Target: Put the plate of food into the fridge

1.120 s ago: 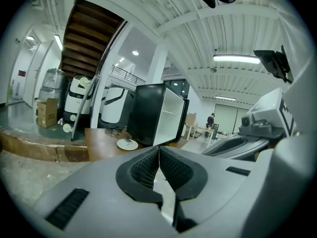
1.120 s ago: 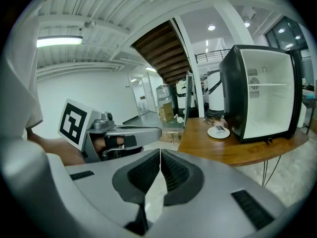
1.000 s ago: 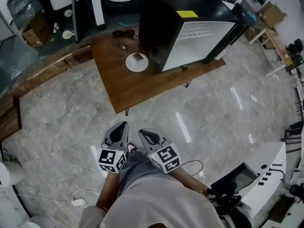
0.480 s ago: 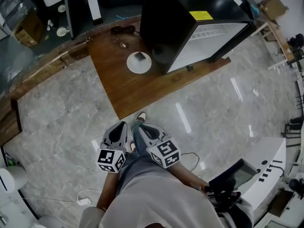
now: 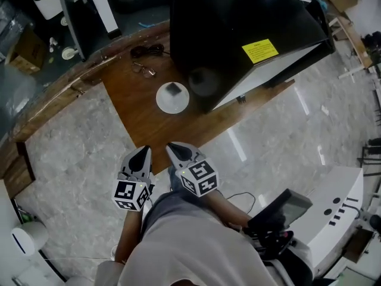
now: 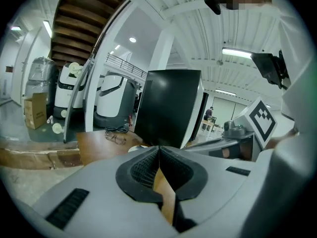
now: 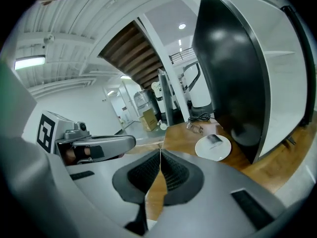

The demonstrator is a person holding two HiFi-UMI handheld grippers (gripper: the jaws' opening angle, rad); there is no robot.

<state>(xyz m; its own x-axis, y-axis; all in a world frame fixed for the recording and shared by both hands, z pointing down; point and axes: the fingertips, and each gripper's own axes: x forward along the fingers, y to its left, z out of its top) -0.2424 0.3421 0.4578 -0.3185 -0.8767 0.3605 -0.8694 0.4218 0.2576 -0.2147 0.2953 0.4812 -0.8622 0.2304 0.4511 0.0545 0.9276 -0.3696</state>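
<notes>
A white plate [image 5: 172,98] with a small dark piece of food on it sits on the low wooden table [image 5: 146,115], just left of the black fridge [image 5: 238,34]. The same plate [image 7: 213,147] shows beside the fridge [image 7: 233,78] in the right gripper view. The fridge's door stands open, showing its white inside [image 7: 292,83]. My left gripper [image 5: 142,154] and right gripper [image 5: 173,149] are held side by side near the table's front edge, well short of the plate. Both are shut with nothing between their jaws.
A pair of glasses [image 5: 143,70] and a coiled black cable [image 5: 146,50] lie on the table behind the plate. A cardboard box [image 5: 27,55] and white machines stand beyond a raised wooden kerb. A white device [image 5: 333,219] stands at my right on the marble floor.
I have stepped closer to the table: plate and fridge sit nearer and larger in the head view. Both grippers have come forward to the table's edge, still shut.
</notes>
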